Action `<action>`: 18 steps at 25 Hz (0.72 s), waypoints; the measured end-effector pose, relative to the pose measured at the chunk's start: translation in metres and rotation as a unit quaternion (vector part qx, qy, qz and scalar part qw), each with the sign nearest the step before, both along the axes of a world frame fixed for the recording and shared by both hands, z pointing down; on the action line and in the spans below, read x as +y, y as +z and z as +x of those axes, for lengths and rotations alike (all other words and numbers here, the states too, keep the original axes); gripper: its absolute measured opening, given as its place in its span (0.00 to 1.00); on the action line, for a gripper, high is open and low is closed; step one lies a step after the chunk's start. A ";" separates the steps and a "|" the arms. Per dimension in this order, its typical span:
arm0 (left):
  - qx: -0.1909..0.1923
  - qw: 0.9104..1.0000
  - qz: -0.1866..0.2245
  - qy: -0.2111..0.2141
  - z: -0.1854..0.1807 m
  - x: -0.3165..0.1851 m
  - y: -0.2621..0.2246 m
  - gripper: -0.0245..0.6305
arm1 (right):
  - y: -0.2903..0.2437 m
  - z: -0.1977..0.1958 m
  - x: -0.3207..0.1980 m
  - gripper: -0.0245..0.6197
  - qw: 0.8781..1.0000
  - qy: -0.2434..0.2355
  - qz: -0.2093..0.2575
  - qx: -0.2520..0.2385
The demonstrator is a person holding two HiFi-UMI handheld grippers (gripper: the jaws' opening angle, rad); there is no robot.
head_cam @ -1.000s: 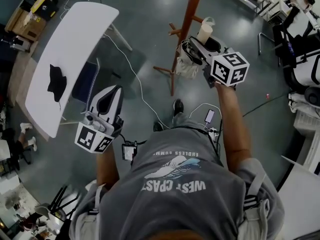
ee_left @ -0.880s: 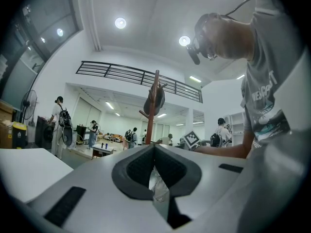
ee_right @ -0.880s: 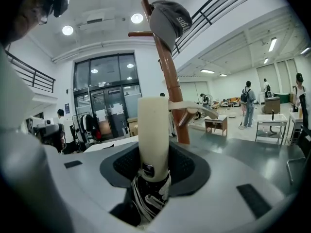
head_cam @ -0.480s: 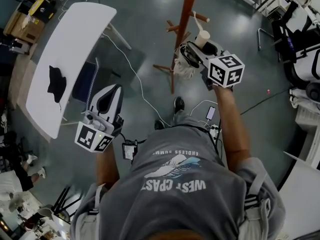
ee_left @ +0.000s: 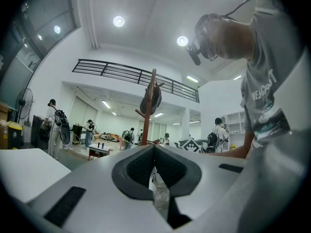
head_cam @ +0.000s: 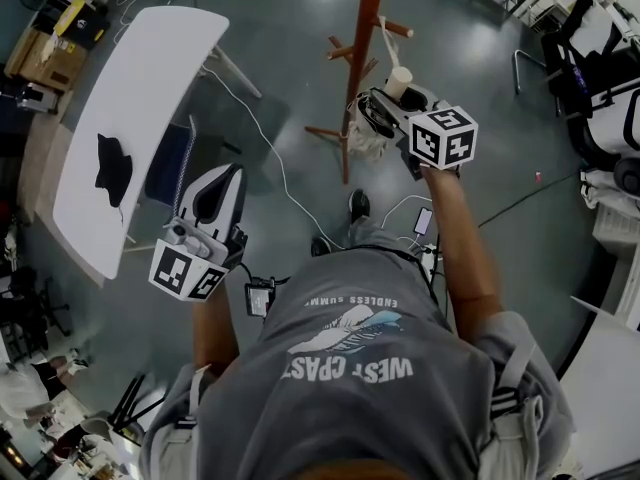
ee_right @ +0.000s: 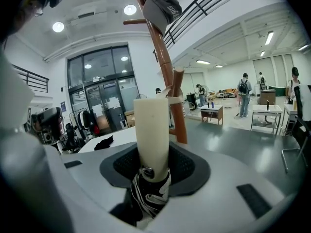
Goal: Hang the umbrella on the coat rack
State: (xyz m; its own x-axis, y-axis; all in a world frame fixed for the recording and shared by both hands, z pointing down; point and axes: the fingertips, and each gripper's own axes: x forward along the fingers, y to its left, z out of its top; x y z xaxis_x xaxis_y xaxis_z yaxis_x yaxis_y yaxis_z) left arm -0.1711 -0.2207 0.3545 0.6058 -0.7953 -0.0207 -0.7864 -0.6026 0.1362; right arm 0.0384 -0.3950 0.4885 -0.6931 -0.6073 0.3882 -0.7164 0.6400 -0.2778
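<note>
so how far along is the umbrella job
Done: the folded umbrella is picked up and clamped in the right gripper jaws, its cream handle pointing out. In hand: it is held up beside a peg of the coat rack. Left: getting it onto a peg and letting go; nothing shows it hanging by itself yet. The left gripper is shut and empty, held low.

Grey floor (head_cam: 270, 58) beneath a white table (head_cam: 140, 88) bearing a black cloth (head_cam: 113, 168), coat rack (head_cam: 368, 18) nearby.
</note>
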 end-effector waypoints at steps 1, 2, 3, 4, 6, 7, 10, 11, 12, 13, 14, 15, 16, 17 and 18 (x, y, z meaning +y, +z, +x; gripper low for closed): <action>0.000 1.000 0.000 0.000 0.000 0.000 0.000 0.06 | 0.005 0.000 -0.001 0.30 1.000 -0.001 -0.004 0.005; 0.000 1.000 0.000 0.000 0.000 0.001 0.000 0.06 | 0.010 0.000 -0.001 0.30 1.000 -0.002 -0.008 0.010; 0.000 1.000 0.000 0.001 0.000 0.002 0.000 0.06 | 0.016 0.001 -0.001 0.30 1.000 -0.003 -0.012 0.015; 0.000 1.000 0.000 0.001 0.000 0.002 0.000 0.06 | 0.022 0.001 -0.002 0.30 1.000 -0.003 -0.017 0.021; 0.000 1.000 0.001 0.000 0.000 0.003 0.000 0.06 | 0.036 0.003 -0.003 0.30 0.999 -0.002 -0.026 0.033; -0.001 1.000 0.002 0.000 -0.001 0.003 0.000 0.06 | 0.044 0.005 -0.004 0.30 0.999 0.000 -0.031 0.038; -0.002 1.000 0.003 -0.001 -0.002 0.004 -0.002 0.06 | 0.065 0.008 -0.010 0.30 0.998 0.009 -0.040 0.049; -0.003 1.000 0.003 -0.002 -0.002 0.005 -0.002 0.06 | 0.069 0.009 -0.012 0.30 0.998 0.011 -0.040 0.051; -0.004 1.000 0.003 -0.003 -0.003 0.005 -0.003 0.06 | 0.073 0.008 -0.015 0.30 0.998 0.012 -0.039 0.054; -0.004 1.000 0.003 -0.004 -0.003 0.006 -0.003 0.06 | 0.076 0.008 -0.018 0.30 0.998 0.011 -0.036 0.056; -0.005 1.000 0.004 -0.005 -0.003 0.007 -0.004 0.06 | 0.079 0.007 -0.021 0.30 0.998 0.009 -0.033 0.057; -0.006 1.000 0.004 -0.006 -0.003 0.008 -0.004 0.06 | 0.082 0.007 -0.024 0.30 0.998 0.008 -0.030 0.058; -0.006 1.000 0.006 -0.006 -0.003 0.009 -0.005 0.06 | 0.084 0.007 -0.028 0.30 0.998 0.006 -0.029 0.060; -0.007 1.000 0.008 -0.005 -0.003 0.008 -0.007 0.06 | 0.086 0.007 -0.032 0.31 0.998 0.006 -0.026 0.063; -0.009 1.000 0.013 -0.003 -0.003 0.007 -0.009 0.06 | 0.086 0.008 -0.037 0.31 0.998 0.006 -0.022 0.066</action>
State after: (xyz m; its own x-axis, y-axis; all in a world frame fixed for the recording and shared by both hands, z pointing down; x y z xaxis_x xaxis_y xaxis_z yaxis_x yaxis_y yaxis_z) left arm -0.1746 -0.2139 0.3457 0.6009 -0.7987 -0.0306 -0.7925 -0.6003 0.1073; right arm 0.0468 -0.4322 0.5746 -0.6265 -0.5960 0.5023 -0.7565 0.6201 -0.2078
